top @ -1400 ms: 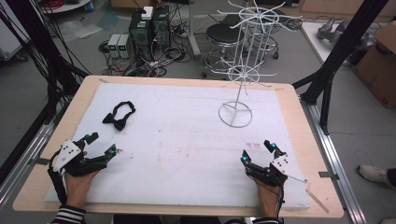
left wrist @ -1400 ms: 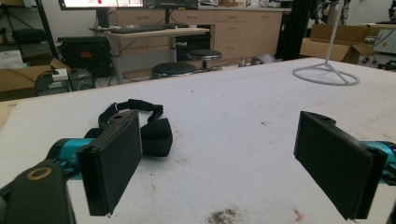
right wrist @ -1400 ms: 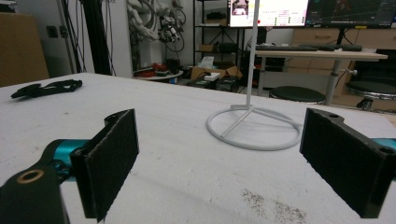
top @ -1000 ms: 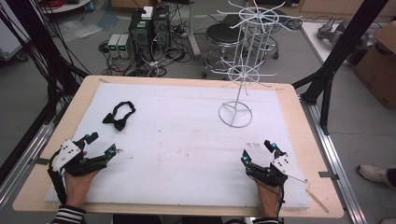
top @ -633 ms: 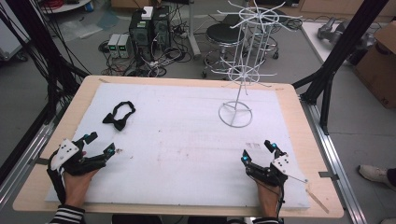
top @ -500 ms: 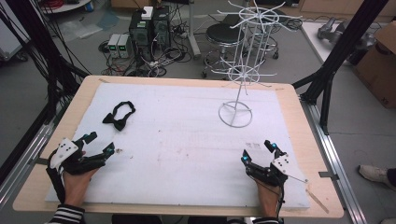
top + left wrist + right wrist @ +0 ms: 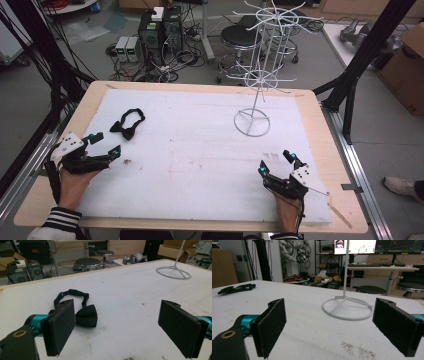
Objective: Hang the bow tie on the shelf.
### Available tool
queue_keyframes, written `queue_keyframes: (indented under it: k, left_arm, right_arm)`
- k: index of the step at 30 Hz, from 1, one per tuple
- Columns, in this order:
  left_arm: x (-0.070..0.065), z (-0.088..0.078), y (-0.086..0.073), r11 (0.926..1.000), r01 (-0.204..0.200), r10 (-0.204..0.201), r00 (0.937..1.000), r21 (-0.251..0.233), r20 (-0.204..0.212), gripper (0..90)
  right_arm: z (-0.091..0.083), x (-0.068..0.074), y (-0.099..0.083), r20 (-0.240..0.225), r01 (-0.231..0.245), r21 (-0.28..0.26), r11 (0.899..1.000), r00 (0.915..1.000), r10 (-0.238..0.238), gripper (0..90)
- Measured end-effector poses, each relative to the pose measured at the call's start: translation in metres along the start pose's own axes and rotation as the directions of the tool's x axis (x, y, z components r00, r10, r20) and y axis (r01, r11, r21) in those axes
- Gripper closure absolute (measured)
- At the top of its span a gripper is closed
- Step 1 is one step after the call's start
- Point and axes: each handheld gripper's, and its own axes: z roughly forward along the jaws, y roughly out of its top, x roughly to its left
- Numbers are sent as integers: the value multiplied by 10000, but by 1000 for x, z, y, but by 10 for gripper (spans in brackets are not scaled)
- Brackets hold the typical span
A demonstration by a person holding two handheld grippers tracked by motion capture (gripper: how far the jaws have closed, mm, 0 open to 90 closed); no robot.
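Clearly, our left gripper (image 7: 102,144), jaws wide open, is nearest the black bow tie (image 7: 127,124), which lies just ahead on the white pad (image 7: 200,150), while our right gripper (image 7: 278,161), also open, waits far away.

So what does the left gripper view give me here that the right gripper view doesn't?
Left gripper view alone: the black fabric bow tie close up, its bow and looped strap lying flat just ahead of the open left gripper, and two computer towers on the floor.

Right gripper view alone: lit monitors on a desk, with the open right gripper aimed at the stand.

Both: the white wire stand's ring base, the white foam table cover, black round stools.
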Motion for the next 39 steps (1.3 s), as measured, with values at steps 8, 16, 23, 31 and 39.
queue_keyframes:
  k: [8,16,23,31,39]
  left_arm:
    - [19,13,26,9931,-330,288,9988,1122,386,148]
    - [42,30,42,9768,-155,47,9987,2137,509,151]
    - [57,45,49,9565,31,-225,9977,2918,632,158]
    - [60,59,49,9426,-101,-135,9976,3339,683,159]
    - [78,76,44,9181,234,-375,9989,3957,279,182]
  right_arm:
    - [0,0,0,2,18,-12,10000,10000,-18,108]
    - [0,0,0,-5,-3,1,10000,10000,3,107]
    - [0,0,0,-6,-21,9,10000,10000,21,108]
    - [1,0,0,13,-38,57,10000,10000,38,107]
    - [1,0,0,20,-16,63,10000,10000,16,107]
